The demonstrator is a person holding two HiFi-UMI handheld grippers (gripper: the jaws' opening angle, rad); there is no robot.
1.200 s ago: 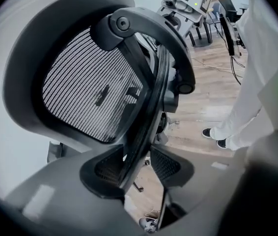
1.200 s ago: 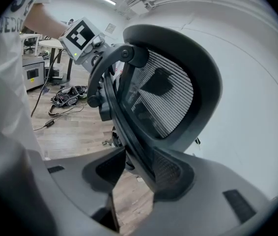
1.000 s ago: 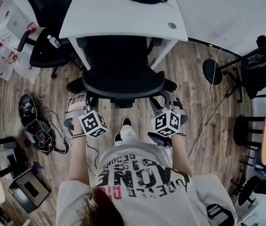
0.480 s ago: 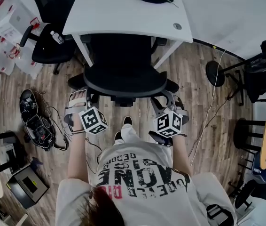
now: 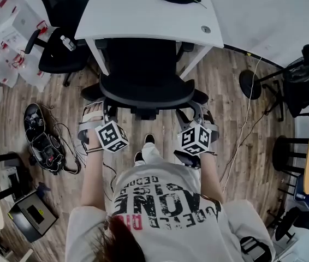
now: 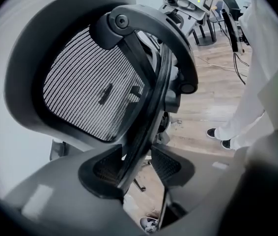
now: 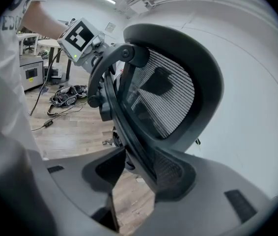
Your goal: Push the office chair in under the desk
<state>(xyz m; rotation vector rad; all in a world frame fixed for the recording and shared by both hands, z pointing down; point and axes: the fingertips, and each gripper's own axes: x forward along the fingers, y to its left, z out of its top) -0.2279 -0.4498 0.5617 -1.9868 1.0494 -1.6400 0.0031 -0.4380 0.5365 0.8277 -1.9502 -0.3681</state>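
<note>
Head view: the office chair [image 5: 143, 86] stands at the white bench [image 5: 149, 15], its seat partly under the top and its backrest towards the person. The left tool [image 5: 93, 113] and right tool [image 5: 194, 115] sit at the backrest's two lower corners, one on each side. A second chair [image 5: 56, 56] stands left of the bench on the wooden floor [image 5: 225, 97].

Left gripper view: the backrest [image 6: 90, 92] (black mesh in a dark frame) fills the picture, and its frame edge runs down between the jaws. The jaws have just been opening. They stand apart round that edge, with a sliver of floor showing beside the right-hand pad. The person's shoes [image 6: 218, 135] show at right.

Right gripper view: the same frame edge passes between this tool's jaws, which are also apart. Floor shows between the left-hand pad and the frame, while the frame lies close against the other pad.
</note>
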